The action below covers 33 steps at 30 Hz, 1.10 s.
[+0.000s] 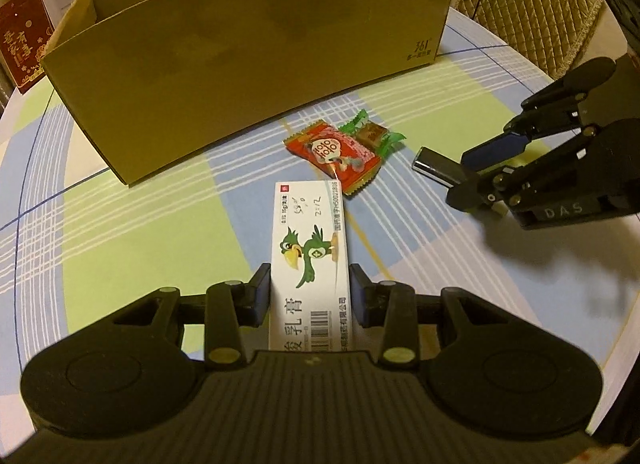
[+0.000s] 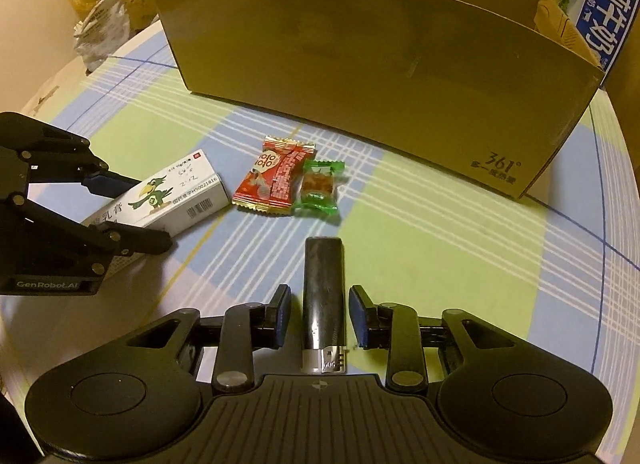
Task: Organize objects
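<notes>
Lying flat on a plaid cloth point(image 2: 420, 224) in pale green, blue and white stripes, four small items are being seen: one white carton, one black lighter, two wrapped sweets.

The white medicine box point(image 1: 310, 256), a slim rectangular card carton with a green cartoon bird and a barcode, is being clamped by the left gripper point(image 1: 310, 292); both blue pads are pressing on its long sides, and the box is apparently resting on the cloth, though the contact is hidden under it. In the right wrist view the same box point(image 2: 176, 200) is being seen angled toward the sweets.

The lighter point(image 2: 323, 288), a glossy dark cylinder-like body with a silver metal head, is being straddled by the right gripper point(image 2: 320, 316); its jaws are parted, with a visible gap on each side, so nothing is being gripped. From the left wrist view the lighter point(image 1: 436, 170) is lying between those fingers on the cloth.

Two sweets are lying side by side, touching, between the grippers and the carton: one red crinkled foil wrapper point(image 2: 276, 176) with serrated ends, one clear green twist wrapper point(image 2: 318, 188).

One open corrugated cardboard box point(image 2: 380, 64), plain brown with a small printed logo at a corner, is standing behind them.
</notes>
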Tool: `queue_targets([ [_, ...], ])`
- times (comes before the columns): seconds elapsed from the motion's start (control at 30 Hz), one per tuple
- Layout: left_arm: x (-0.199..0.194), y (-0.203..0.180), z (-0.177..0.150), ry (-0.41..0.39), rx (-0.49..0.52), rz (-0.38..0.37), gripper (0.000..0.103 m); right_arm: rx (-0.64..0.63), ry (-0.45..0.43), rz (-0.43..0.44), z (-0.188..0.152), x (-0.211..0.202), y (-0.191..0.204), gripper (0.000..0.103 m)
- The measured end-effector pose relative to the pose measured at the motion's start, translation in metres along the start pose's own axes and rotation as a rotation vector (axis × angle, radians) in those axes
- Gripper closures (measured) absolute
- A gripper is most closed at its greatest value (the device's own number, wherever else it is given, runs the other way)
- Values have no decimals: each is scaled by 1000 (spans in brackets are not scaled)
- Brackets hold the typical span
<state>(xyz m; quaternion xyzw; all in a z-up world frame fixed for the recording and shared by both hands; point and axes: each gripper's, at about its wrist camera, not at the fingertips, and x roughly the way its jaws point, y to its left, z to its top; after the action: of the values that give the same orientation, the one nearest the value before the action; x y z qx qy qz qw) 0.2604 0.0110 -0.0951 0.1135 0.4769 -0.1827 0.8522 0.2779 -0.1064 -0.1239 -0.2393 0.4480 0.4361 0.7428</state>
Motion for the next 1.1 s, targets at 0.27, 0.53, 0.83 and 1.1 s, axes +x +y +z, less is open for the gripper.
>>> queue_targets([
  [0.27,0,0,0,12,-16,-2,69,2,16,-18,3,0,3,75],
  [0.53,-1,0,2,23,-26,5,70,10,13,-32,7,-2,6,84],
  [0.83,-12,2,11,3,-46,21,70,74,-69,-39,20,-27,0,84],
  [1.1,-27,2,24,-36,-66,26,70,111,-114,-33,28,-40,-3,84],
])
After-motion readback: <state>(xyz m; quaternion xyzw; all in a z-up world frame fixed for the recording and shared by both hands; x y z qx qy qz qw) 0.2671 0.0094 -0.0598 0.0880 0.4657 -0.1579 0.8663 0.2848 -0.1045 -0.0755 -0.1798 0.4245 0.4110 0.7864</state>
